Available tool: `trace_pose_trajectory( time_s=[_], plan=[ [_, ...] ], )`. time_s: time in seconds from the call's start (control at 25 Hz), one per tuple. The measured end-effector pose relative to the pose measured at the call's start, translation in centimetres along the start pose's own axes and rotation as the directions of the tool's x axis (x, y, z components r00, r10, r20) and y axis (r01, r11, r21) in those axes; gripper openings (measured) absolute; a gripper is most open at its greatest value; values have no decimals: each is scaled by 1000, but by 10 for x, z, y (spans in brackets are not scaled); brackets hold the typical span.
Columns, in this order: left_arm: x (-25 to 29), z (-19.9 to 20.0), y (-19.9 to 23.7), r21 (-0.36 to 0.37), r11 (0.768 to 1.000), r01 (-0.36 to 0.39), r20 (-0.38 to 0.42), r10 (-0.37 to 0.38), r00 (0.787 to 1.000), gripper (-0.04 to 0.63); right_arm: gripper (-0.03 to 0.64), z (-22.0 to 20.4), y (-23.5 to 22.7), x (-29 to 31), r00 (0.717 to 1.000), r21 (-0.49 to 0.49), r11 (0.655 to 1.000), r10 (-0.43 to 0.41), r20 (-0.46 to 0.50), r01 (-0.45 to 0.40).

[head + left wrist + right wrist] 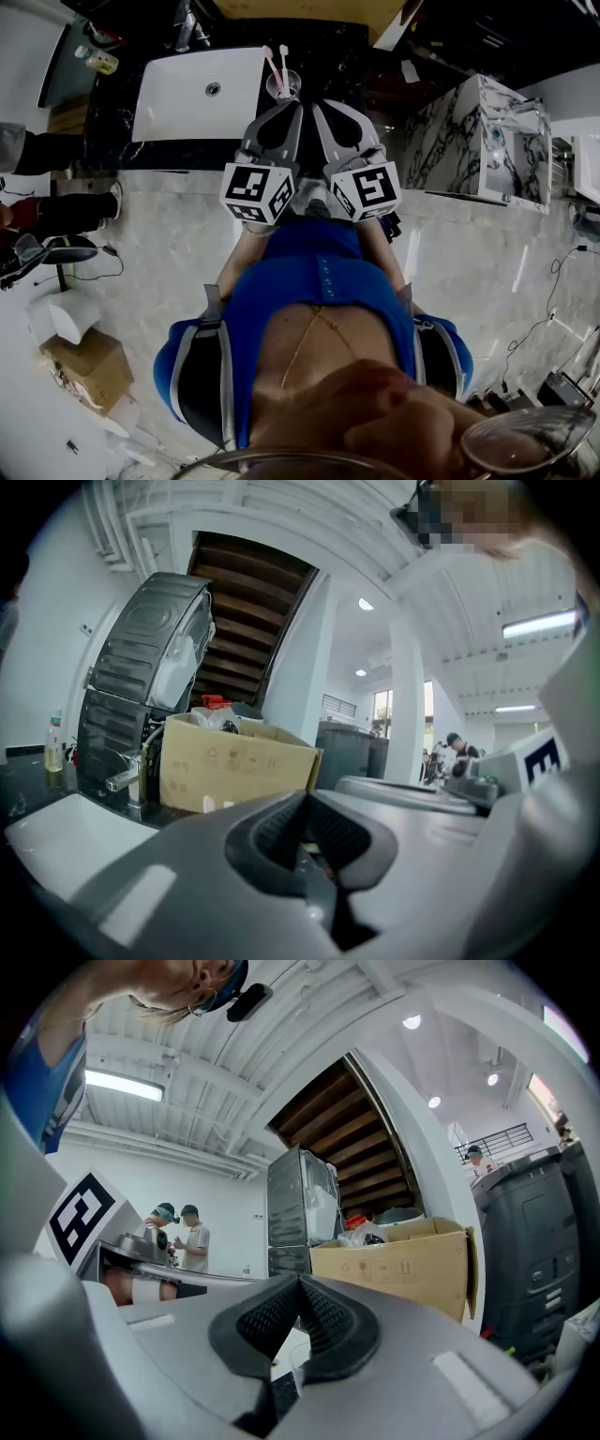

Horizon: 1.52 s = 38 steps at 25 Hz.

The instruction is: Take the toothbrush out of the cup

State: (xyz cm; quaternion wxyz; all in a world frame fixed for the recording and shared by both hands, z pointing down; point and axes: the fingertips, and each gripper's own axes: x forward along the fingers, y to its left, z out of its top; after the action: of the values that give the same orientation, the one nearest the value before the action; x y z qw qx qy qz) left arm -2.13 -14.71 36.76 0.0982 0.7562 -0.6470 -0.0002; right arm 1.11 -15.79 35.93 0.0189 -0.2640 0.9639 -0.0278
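A clear cup stands on the black counter just right of the white sink. A pink toothbrush and a white one stick up out of it. My left gripper and right gripper are held side by side, tips just short of the cup on its near side. In the left gripper view the left gripper has its dark ribbed pads pressed together with nothing between them. The right gripper looks the same in its own view, with the cup's rim faintly seen below.
A cardboard box and a chrome faucet stand behind the sink. A small bottle sits at the counter's left end. A marble-patterned cabinet is to the right. Two people stand far off.
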Motion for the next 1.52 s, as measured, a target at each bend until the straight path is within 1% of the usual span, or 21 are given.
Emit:
trace_pose_trajectory(
  time_s=[0.28,0.56,0.72,0.92,1.04,1.24,1.44,1.52],
  plan=[
    [16,4,25,-9,998,60,-9,-60,998,2,2,-5,-2,27,998,-16,998,-61,-14,60],
    [33,4,69,-12,992,129,-45,-130,991,2,2,-13,-4,73,988,-21,989,-148,-43,147],
    [43,-1,93,-16,986,164,-72,-165,984,2,2,-25,-3,94,977,-29,981,-194,-94,192],
    [53,-6,111,-20,978,205,-96,-206,974,2,2,-37,-6,105,952,-39,966,-260,-160,257],
    [57,-7,119,-17,976,218,-102,-218,971,2,2,-42,-7,113,949,-31,962,-273,-159,272],
    [62,-15,131,-17,975,223,-126,-223,967,2,2,-46,-9,123,945,-47,958,-287,-155,283],
    [71,-28,144,5,979,206,-161,-203,966,3,2,-48,-10,128,941,-55,954,-300,-154,295],
    [75,-35,150,1,979,203,-177,-200,964,3,2,-50,-11,128,938,-56,951,-309,-157,304]
  ],
)
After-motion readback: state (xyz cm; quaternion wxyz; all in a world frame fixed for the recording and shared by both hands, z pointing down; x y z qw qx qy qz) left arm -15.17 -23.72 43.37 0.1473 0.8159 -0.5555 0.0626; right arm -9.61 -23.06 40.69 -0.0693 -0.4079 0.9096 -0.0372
